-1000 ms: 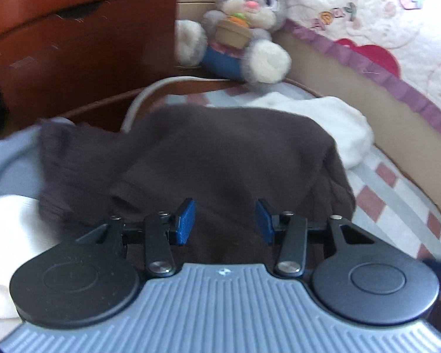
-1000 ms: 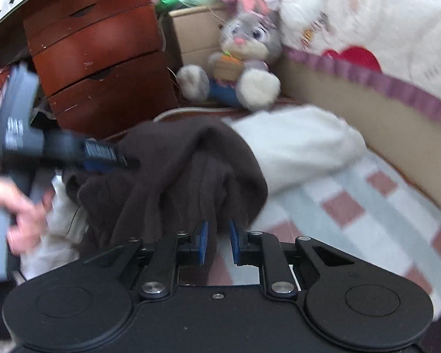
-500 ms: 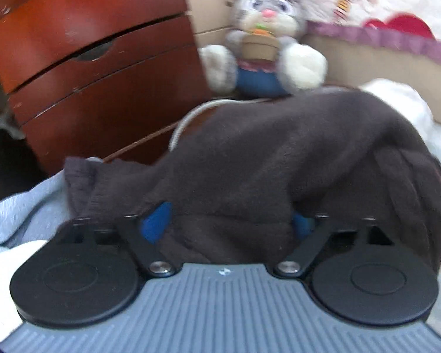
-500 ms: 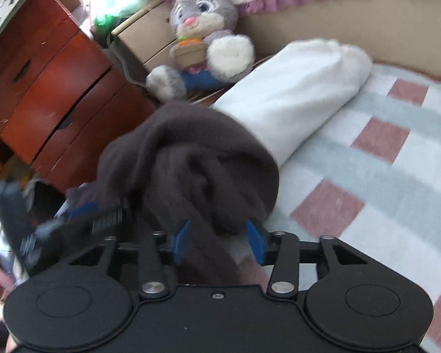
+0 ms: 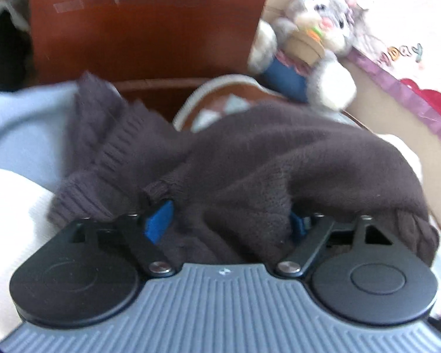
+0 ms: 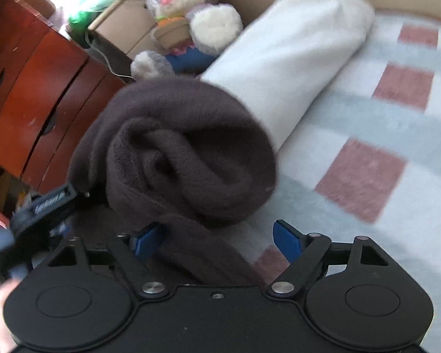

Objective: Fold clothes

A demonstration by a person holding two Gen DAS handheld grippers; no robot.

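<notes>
So both grippers are letting go: left gripper (image 5: 229, 220) jaws opening w/ dark brown sweater (image 5: 279, 158) bunched between the pads, right gripper (image 6: 217, 239) jaws opening too, a strip of knit lying between them but pads not pressing. Sweater sits as a rolled lump on the checked blanket (image 6: 367, 158), against the white roll (image 6: 294, 58). IMO best move: back both out clean, don't snag the ribbed hem (image 5: 108, 158), then re-grip 2 corners and spread flat before folding.
</notes>
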